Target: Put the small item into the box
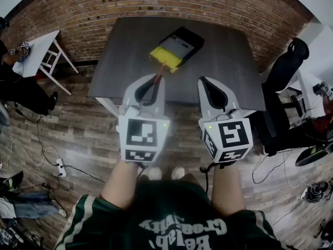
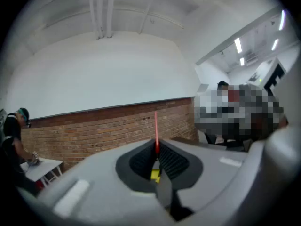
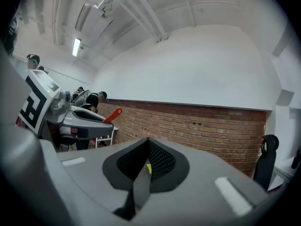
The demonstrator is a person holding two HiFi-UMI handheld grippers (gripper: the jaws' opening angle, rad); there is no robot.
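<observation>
A thin red stick [image 1: 159, 72] juts forward from my left gripper [image 1: 155, 80], which is shut on it. In the left gripper view the red stick [image 2: 156, 126] stands up from between the closed pads of the left gripper [image 2: 156, 155]. It points toward the box [image 1: 177, 47], a black case with a yellow flap, lying on the dark table [image 1: 231, 61] just ahead. My right gripper [image 1: 206, 82] hovers beside the left at the table's near edge, shut and empty. The right gripper [image 3: 147, 160] shows closed pads. The right gripper view also catches the left gripper [image 3: 77, 121] and the red stick [image 3: 113, 115].
A brick wall [image 1: 156, 4] runs behind the table. A small white table [image 1: 37, 52] stands at the left with a person beside it. A black office chair [image 1: 287, 66] stands at the right. Cables [image 1: 49, 163] lie on the wooden floor.
</observation>
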